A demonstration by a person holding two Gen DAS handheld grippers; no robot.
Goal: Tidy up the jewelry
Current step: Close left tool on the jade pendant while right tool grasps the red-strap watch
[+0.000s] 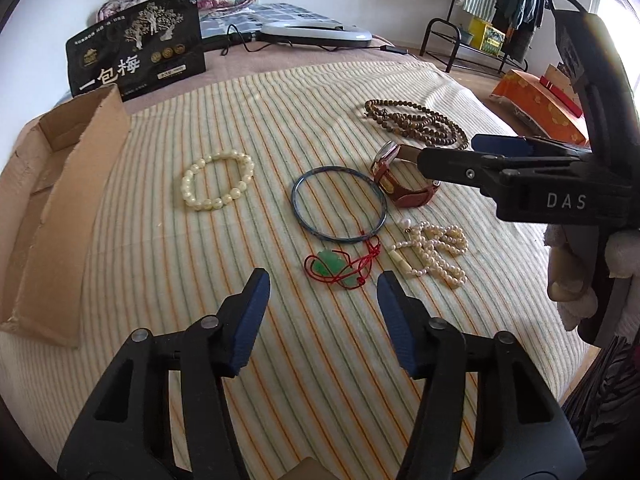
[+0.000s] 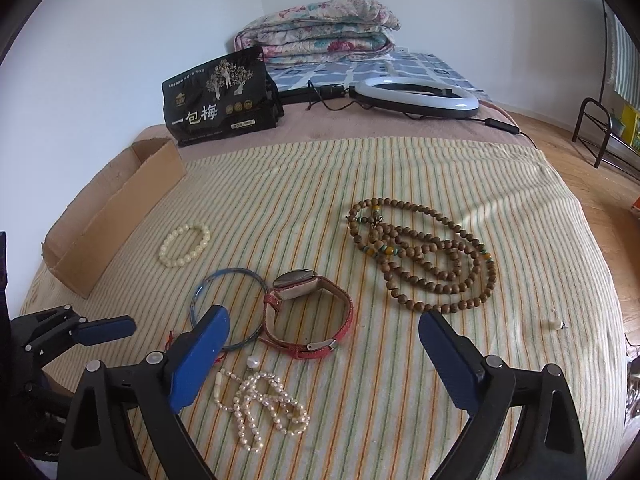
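Jewelry lies on a striped cloth (image 1: 248, 96). My left gripper (image 1: 324, 284) is open, its blue pads on either side of a green pendant on a red cord (image 1: 332, 270) without touching it. Beyond lie a blue bangle (image 1: 296, 200), a cream bead bracelet (image 1: 188, 184) and a pearl necklace (image 1: 440, 248). My right gripper (image 2: 324, 318) is open over a red-strapped watch (image 2: 296, 282), clear of it. Brown wooden beads (image 2: 384, 240) lie behind it to the right. An open cardboard box (image 1: 60, 200) stands at the left.
A black printed bag (image 1: 136, 52), a ring light (image 1: 316, 34) and folded quilts (image 2: 320, 28) sit at the back of the bed. A small white bead (image 2: 558, 324) lies near the right edge. A clothes rack (image 1: 500, 0) stands on the wooden floor.
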